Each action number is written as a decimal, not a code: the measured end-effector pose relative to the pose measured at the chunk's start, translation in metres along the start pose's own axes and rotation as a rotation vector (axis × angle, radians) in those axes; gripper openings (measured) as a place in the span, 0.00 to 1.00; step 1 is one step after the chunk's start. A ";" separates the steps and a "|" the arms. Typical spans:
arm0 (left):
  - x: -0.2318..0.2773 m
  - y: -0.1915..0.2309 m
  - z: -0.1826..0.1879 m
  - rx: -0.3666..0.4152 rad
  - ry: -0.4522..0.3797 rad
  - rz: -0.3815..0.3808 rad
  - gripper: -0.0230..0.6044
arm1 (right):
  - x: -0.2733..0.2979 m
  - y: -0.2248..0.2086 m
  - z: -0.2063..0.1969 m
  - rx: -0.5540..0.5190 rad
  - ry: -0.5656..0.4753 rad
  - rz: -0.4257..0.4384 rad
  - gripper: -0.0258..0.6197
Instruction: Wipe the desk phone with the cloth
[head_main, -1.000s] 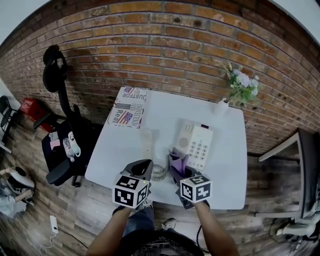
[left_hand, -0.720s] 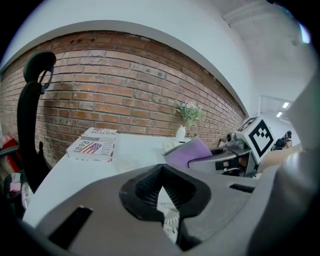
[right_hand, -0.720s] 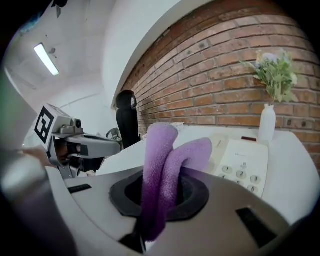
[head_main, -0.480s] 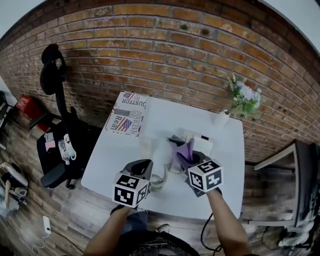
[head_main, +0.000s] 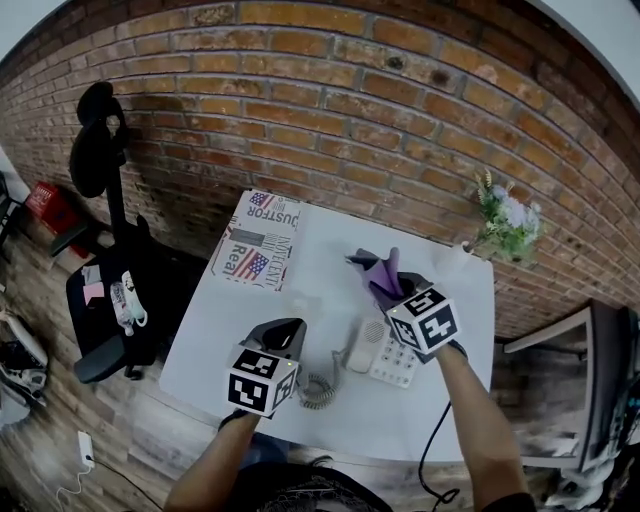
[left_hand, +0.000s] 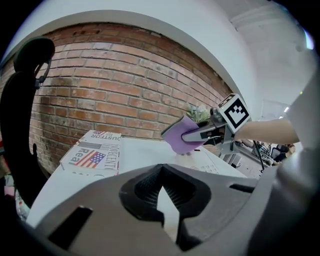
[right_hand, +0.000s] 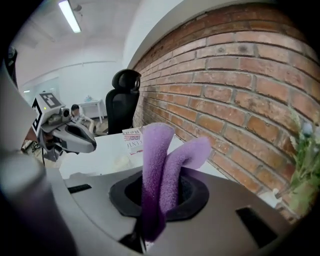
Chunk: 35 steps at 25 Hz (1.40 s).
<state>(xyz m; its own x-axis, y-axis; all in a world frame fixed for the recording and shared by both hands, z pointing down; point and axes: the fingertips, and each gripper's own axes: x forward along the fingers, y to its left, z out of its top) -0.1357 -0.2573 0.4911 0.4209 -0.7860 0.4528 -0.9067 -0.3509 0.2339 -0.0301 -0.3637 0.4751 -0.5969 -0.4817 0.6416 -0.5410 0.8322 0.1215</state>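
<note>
Mid-wipe, I judge: the right hand-held gripper (head_main: 392, 293), clamped on the purple cloth (head_main: 384, 268), hangs over the far end of the desk phone (head_main: 392, 362) on the counter (head_main: 305, 262) — next, lower it and drag across the keypad. The left hand-held gripper (head_main: 282, 333) has its jaws together, empty.

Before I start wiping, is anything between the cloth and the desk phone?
Nothing visible. The right gripper holds the cloth in the air above the desk phone; the left gripper is off to the side.
</note>
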 end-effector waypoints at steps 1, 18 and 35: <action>0.003 0.003 0.001 -0.002 0.000 -0.001 0.04 | 0.006 -0.005 0.000 -0.027 0.023 -0.001 0.11; 0.035 0.044 0.002 -0.049 0.029 -0.020 0.04 | 0.069 -0.034 0.004 -0.233 0.221 0.040 0.12; 0.016 0.035 -0.010 -0.054 0.024 -0.016 0.04 | 0.065 0.044 -0.051 -0.299 0.348 0.206 0.12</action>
<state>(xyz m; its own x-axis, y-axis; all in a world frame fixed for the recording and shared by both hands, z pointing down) -0.1601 -0.2768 0.5145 0.4365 -0.7680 0.4687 -0.8975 -0.3350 0.2869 -0.0621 -0.3443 0.5606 -0.4128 -0.2211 0.8836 -0.2083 0.9673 0.1447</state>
